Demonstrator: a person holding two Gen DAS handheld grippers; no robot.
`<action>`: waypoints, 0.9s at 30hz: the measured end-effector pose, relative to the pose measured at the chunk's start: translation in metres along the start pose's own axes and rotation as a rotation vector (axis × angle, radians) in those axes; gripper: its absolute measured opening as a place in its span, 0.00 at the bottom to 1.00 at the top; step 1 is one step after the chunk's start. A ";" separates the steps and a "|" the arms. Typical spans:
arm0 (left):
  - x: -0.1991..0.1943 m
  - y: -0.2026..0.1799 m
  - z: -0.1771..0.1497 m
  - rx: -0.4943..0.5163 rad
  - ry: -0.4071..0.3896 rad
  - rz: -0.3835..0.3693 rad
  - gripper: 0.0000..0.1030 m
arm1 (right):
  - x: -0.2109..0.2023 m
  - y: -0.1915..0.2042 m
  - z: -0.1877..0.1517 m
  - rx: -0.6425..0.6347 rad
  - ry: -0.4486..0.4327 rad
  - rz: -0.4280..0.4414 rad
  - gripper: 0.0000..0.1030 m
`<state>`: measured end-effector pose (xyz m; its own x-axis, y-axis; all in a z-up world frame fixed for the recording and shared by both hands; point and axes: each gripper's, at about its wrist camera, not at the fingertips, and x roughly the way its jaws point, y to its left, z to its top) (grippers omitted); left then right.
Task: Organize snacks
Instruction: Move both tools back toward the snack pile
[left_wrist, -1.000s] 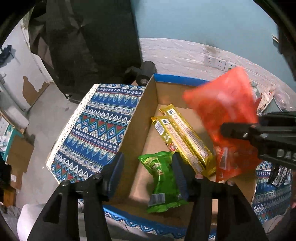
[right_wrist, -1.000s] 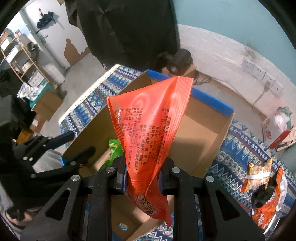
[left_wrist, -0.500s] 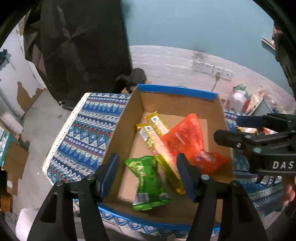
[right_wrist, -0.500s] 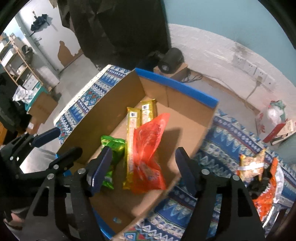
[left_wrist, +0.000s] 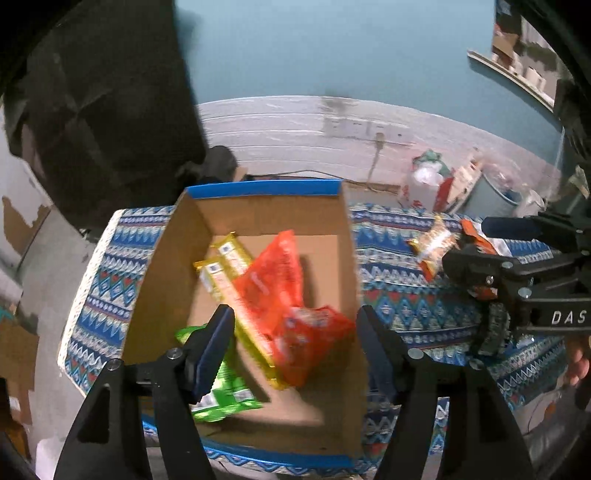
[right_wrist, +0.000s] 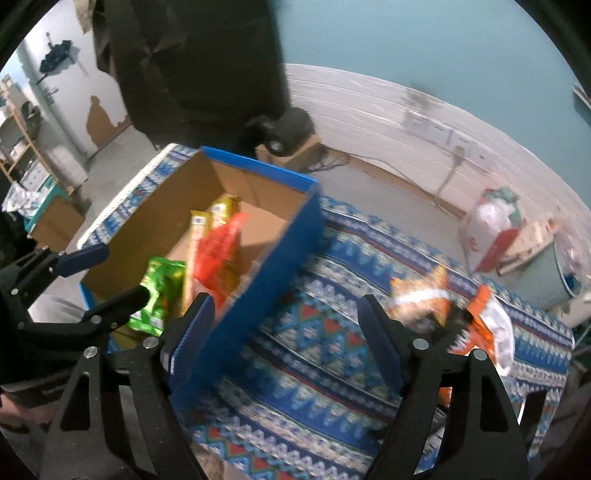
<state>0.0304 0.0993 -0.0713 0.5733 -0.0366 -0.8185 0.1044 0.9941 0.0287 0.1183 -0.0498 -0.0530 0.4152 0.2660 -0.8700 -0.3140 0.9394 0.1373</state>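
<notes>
Two tools in your hands, both over the patterned worktop (right_wrist: 332, 332). Your left tool (left_wrist: 295, 343) hangs above the cardboard box (left_wrist: 166, 266) — jaws apart, just been widening, nothing gripped between them. Your right tool (right_wrist: 284, 332) is spread wide too, its jaws having just opened; only the box's blue side wall and cloth show between them, nothing held.

Inside the box: red snack bag (left_wrist: 280, 295) lies tilted across two yellow bars (left_wrist: 225, 273), which sit side by side. Green packet (left_wrist: 221, 391) rests near the box's front corner, partly behind your left tool's finger.

Outside the box, on the worktop to the right — an orange-and-white snack packet (right_wrist: 417, 295) and another orange bag (right_wrist: 484, 325) just beside it, both blurred. Right tool shows in the left view at the edge, near those packets.
</notes>
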 end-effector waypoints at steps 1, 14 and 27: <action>0.001 -0.007 0.001 0.011 0.004 -0.007 0.68 | -0.003 -0.008 -0.004 0.009 -0.001 -0.008 0.77; 0.013 -0.086 0.003 0.143 0.048 -0.056 0.78 | -0.031 -0.083 -0.047 0.097 0.023 -0.117 0.77; 0.028 -0.162 0.000 0.267 0.109 -0.122 0.78 | -0.032 -0.156 -0.100 0.203 0.077 -0.205 0.77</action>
<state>0.0296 -0.0629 -0.0993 0.4539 -0.1288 -0.8817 0.3853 0.9206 0.0639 0.0687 -0.2268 -0.0944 0.3841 0.0561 -0.9216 -0.0499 0.9980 0.0399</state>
